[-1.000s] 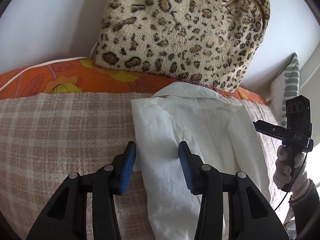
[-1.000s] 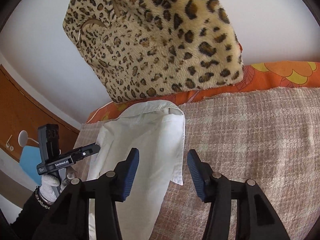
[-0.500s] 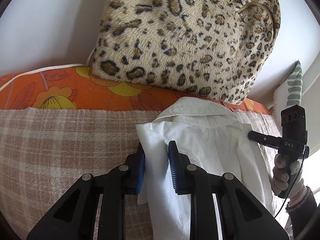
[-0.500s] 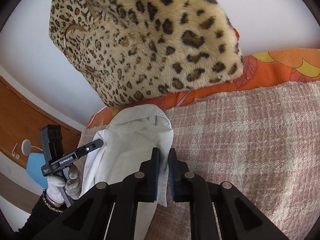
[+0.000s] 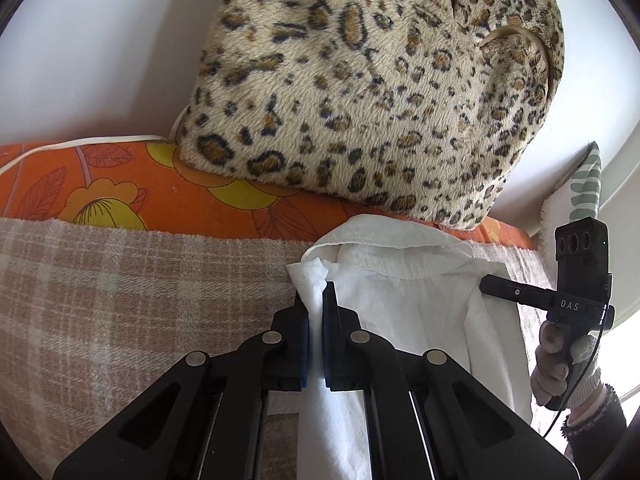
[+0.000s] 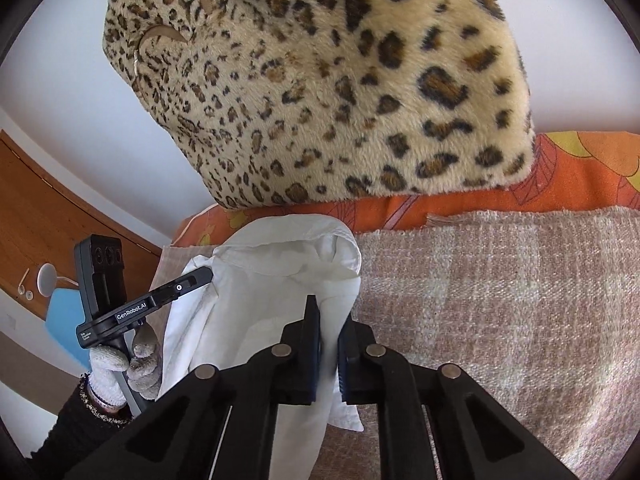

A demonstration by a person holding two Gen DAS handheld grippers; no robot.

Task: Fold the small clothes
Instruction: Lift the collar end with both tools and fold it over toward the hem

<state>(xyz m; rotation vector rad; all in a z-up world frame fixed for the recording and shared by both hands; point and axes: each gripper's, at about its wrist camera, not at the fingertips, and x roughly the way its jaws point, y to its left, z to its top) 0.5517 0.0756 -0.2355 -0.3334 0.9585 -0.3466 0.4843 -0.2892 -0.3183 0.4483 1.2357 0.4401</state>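
Observation:
A small white collared shirt lies on a beige plaid blanket, collar toward the far side. My left gripper is shut on the shirt's left edge near the shoulder, cloth bunched between the blue pads. In the right wrist view the shirt shows again; my right gripper is shut on its right edge below the collar, and the cloth there is lifted and puckered. Each gripper shows in the other's view, held in a gloved hand, the right gripper and the left gripper.
A leopard-print plush cushion leans on the white wall behind the shirt, on an orange floral sheet. A green-patterned pillow is at far right. A wooden door and a blue object lie beyond the bed's left edge.
Both grippers moved forward and closed from wide open onto the shirt's two side edges near the shoulders. The gripped cloth now bunches and lifts off the blanket.

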